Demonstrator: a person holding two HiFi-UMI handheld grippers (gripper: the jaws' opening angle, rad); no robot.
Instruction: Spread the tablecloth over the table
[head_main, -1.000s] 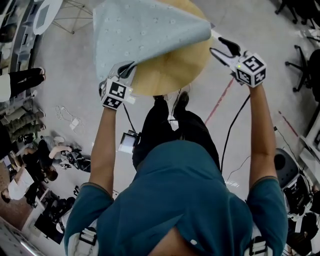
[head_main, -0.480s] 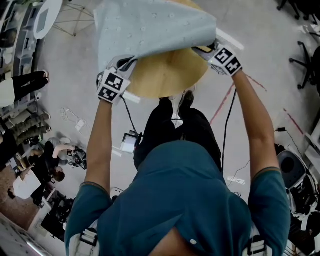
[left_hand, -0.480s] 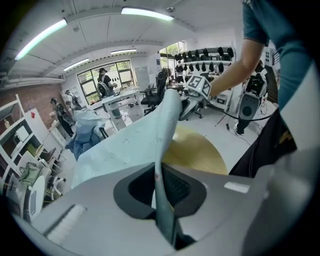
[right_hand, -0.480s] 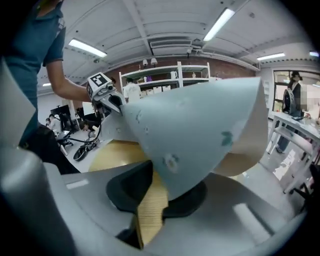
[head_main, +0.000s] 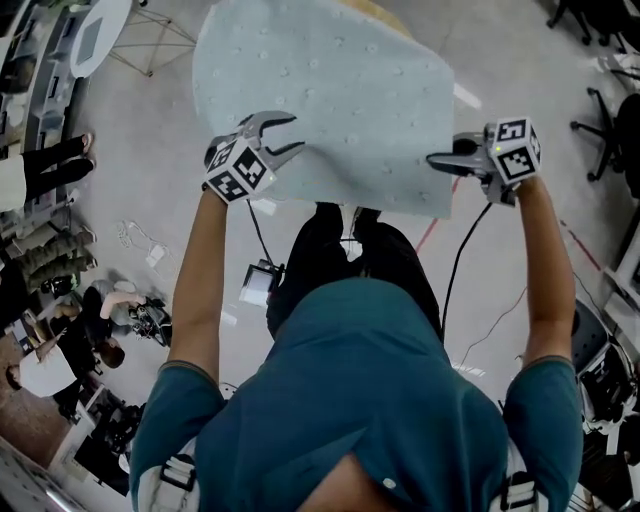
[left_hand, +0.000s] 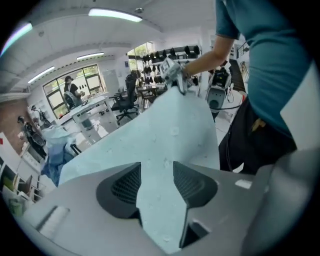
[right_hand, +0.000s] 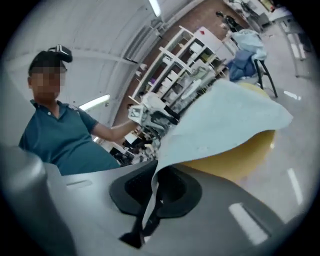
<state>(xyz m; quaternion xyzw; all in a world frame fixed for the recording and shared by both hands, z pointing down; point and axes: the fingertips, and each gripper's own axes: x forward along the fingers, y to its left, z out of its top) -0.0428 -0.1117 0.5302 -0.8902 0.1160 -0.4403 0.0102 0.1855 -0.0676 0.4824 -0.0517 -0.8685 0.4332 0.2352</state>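
The pale blue dotted tablecloth (head_main: 330, 90) lies spread over the round yellow wooden table (right_hand: 245, 155); in the head view only a sliver of the table shows at the top. My left gripper (head_main: 290, 133) is at the cloth's near left edge. Its jaws have just been opening and stand open, with the cloth (left_hand: 170, 125) running between the pads, untouched. My right gripper (head_main: 432, 160) has just closed on the cloth's near right edge and is shut on it; the thin edge (right_hand: 150, 200) is pinched between the pads.
The person's legs (head_main: 340, 250) stand close to the table's near side. A black cable (head_main: 460, 260) hangs from the right gripper. Office chairs (head_main: 610, 130) stand on the floor at the right, and shelves and people are at the left.
The left gripper has let go of the cloth edge and opened. The right gripper reached the cloth's right corner, shut on it and drew it toward the person, covering the bare near tabletop.
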